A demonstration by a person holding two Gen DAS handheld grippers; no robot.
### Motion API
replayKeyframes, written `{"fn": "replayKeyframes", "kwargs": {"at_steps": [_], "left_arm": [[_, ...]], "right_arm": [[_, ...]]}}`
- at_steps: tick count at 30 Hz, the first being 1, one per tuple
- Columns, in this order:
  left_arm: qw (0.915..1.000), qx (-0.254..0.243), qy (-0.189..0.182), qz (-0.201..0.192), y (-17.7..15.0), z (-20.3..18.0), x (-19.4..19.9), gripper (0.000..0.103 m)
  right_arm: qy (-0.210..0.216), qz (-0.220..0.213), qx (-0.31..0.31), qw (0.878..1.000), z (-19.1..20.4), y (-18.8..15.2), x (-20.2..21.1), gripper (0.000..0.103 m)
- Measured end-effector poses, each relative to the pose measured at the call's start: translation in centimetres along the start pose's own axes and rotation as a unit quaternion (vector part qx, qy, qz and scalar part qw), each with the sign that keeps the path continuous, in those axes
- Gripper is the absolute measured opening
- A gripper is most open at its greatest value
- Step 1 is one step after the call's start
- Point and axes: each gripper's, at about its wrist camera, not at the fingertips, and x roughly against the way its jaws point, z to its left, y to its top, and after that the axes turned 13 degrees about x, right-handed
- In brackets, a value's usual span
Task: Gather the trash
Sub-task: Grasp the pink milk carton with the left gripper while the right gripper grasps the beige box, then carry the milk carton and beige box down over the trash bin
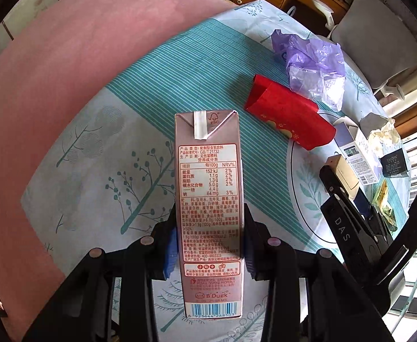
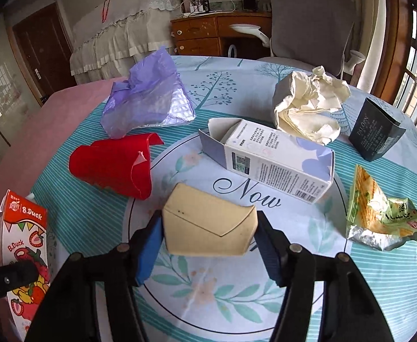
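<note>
Trash is being gathered from a round table (image 2: 408, 285) under a teal-striped cloth with tree prints and the word "Now" at its middle. A drink carton (image 1: 208, 199) is held fast between the blue pads of the left gripper (image 1: 210, 245), jaws narrowed onto its sides, clear above the cloth; its back panel carries a nutrition table in Chinese, "FSC", "PLEASE DISPOSE PROPERLY", "B.Duck" and a barcode, and the strawberry-printed front is seen at eight o'clock in the right wrist view. The right gripper (image 2: 208, 245) is set astride a tan cardboard box (image 2: 210, 225), jaws fairly wide, the pads just beside or barely touching its ends — a firm grip cannot be confirmed. Judged from this, the step in hand is the second pick-up: the jaws need to be closed squarely on the box before it is lifted, and both pieces then carried to a bin that is not shown. Left on the table are a red paper sleeve (image 2: 114, 165) at ten o'clock of the box, a purple plastic bag (image 2: 148, 99) at eleven, a white carton (image 2: 274, 159) at one, crumpled paper (image 2: 308, 105) beyond it, a dark box marked "TALOPN" (image 2: 375, 131) at two, and a green snack wrapper (image 2: 379, 216) at three.
</note>
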Motion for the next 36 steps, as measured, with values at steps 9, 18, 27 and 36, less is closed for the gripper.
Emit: {"fn": "replayKeyframes", "kwargs": {"at_steps": [9, 18, 27, 36], "left_arm": [[0.9962, -0.081, -0.032, 0.009, -3.6, 1.5, 3.2, 0.036], [0.9733, -0.213, -0.086, 0.014, -8.9, 6.8, 8.4, 0.036], [0.9456, -0.304, -0.114, 0.023, -13.0, 14.3, 11.3, 0.036], [0.9249, -0.349, -0.128, 0.079, -19.1, 18.6, 9.9, 0.036]], "right_arm": [[0.038, -0.027, -0.037, 0.998, -0.3, -3.0, 7.7, 0.062], [0.005, -0.032, -0.092, 0.995, 4.9, -10.0, 17.6, 0.062], [-0.031, -0.022, -0.133, 0.99, 13.6, -18.5, 23.5, 0.062], [-0.026, 0.039, -0.156, 0.987, 18.0, -25.1, 23.7, 0.062]]}}
